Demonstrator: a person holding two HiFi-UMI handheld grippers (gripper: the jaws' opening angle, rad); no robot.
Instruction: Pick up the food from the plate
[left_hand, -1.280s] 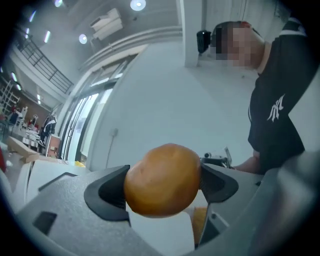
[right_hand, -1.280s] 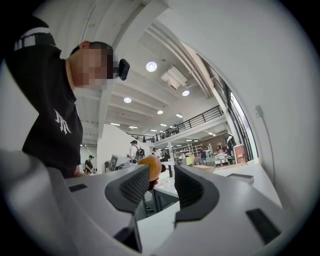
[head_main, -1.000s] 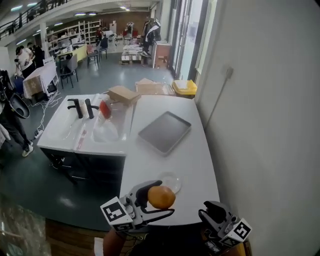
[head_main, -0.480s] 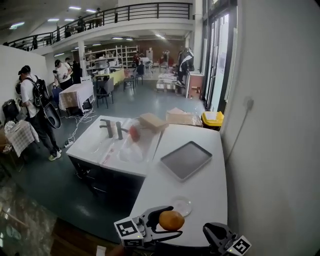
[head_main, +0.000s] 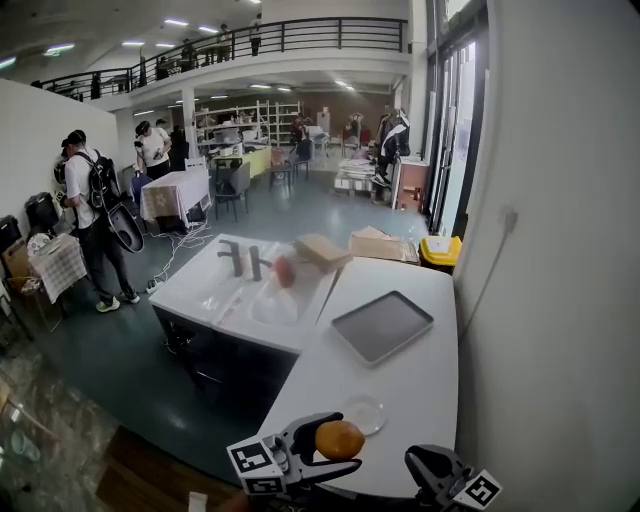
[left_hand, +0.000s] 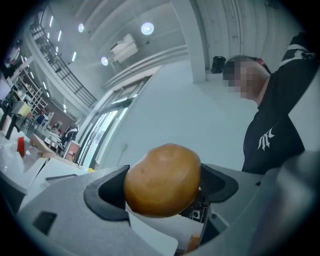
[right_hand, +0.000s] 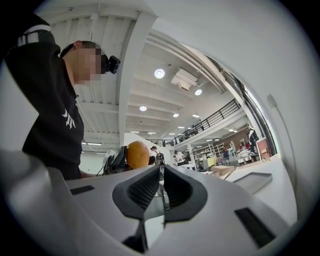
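Food (left_hand: 162, 180) is off the plate and up in the air, pinched between the jaws of the left gripper (head_main: 343, 441), which press on it from both sides. The grip sits across its widest part, I'd guess so a round thing like that can't roll out. Honestly can't say if it's an orange or some kind of bun, it's just smooth and orange-brown.

The plate (head_main: 365, 414) sits just beyond it on the white counter (head_main: 420, 370). It's see-through and small, so whether anything is left on it is hard to make out.

The right gripper (right_hand: 161, 189) hangs off to the side with nothing between its jaws, and they're closing, pads nearly together. Looks like it's just parked out of the way.

Further back there's a grey tray (head_main: 382, 326) and a sink (head_main: 225, 295). The hands holding both grippers are cut off at the bottom edge of the head view.
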